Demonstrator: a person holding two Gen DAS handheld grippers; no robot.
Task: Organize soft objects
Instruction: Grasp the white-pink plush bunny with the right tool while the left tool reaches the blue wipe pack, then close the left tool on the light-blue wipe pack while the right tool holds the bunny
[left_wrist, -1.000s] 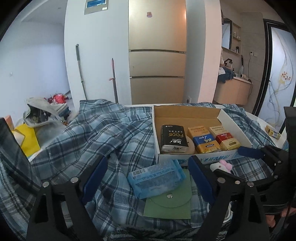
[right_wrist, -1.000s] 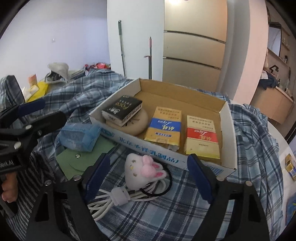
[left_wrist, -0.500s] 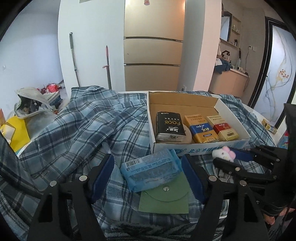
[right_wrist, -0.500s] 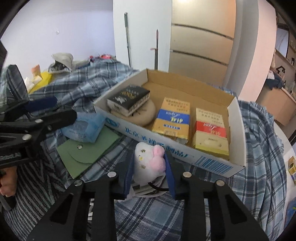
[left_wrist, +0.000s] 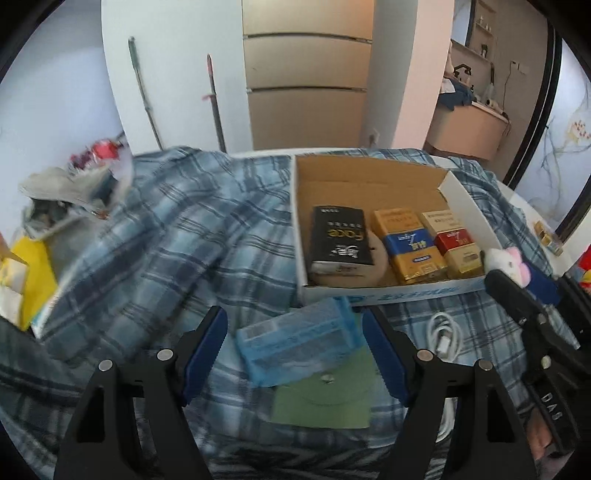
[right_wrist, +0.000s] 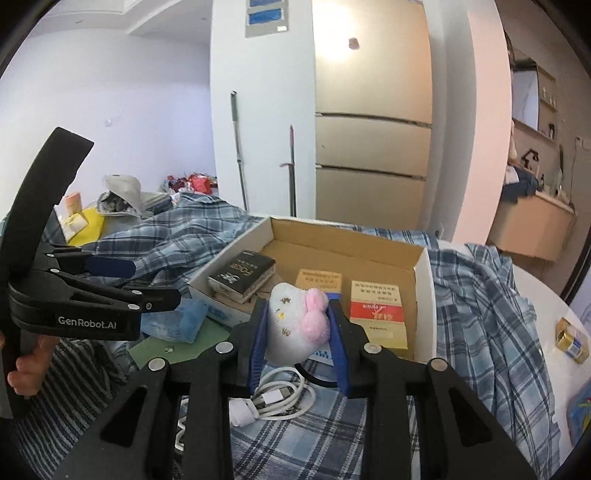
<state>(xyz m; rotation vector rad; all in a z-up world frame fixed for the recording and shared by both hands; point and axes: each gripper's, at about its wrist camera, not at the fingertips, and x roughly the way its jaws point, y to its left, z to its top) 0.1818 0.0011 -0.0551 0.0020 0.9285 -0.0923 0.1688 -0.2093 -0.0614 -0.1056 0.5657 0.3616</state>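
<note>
My right gripper (right_wrist: 298, 332) is shut on a white plush toy with a pink bow (right_wrist: 295, 325) and holds it lifted in front of the open cardboard box (right_wrist: 424, 280). The toy also shows in the left wrist view (left_wrist: 506, 264) at the box's right front corner. My left gripper (left_wrist: 293, 350) is open, its jaws on either side of a blue tissue pack (left_wrist: 299, 339) that lies on a green pouch (left_wrist: 325, 398). The box (left_wrist: 369, 177) holds a black pack (left_wrist: 340, 236) and two yellow packs (left_wrist: 406, 240).
A blue plaid cloth (left_wrist: 166, 240) covers the table. A coiled white cable (right_wrist: 273, 398) lies under the right gripper. A small gold box (right_wrist: 570, 339) sits at the right table edge. Bags and clutter (left_wrist: 66, 192) lie at the far left.
The right gripper closed on the plush toy and lifted it off the cable toward the box. The left gripper moved slightly closer to the blue tissue pack.
</note>
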